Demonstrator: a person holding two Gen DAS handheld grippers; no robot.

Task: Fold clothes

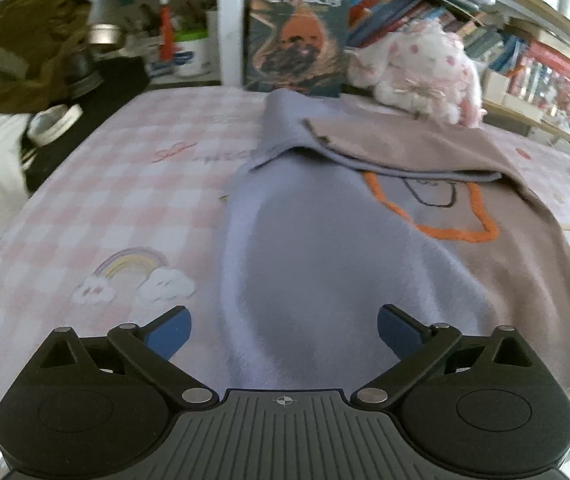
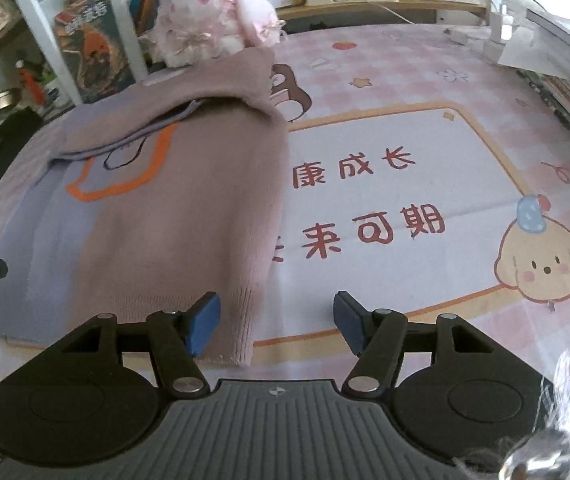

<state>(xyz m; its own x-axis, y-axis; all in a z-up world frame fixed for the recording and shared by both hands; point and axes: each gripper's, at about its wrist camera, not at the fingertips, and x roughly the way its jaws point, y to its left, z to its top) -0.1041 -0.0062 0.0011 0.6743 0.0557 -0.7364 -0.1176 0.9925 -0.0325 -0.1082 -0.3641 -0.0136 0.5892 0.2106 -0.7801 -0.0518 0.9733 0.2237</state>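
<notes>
The sweater [image 1: 325, 248] lies partly folded on the checked surface [image 1: 85, 200], just in front of the plush toy [image 1: 425, 68]. Left gripper [image 1: 285, 332] hovers wide over its lilac side, holding nothing. Right gripper [image 2: 277, 322] stands apart at the brown hem, empty.

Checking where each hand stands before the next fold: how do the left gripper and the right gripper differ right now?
The left gripper hovers over the sweater's lilac half; the right gripper straddles its brown hem edge, partly over the tablecloth. The left's jaws look wider apart than the right's. Both are open, gripping nothing.
</notes>
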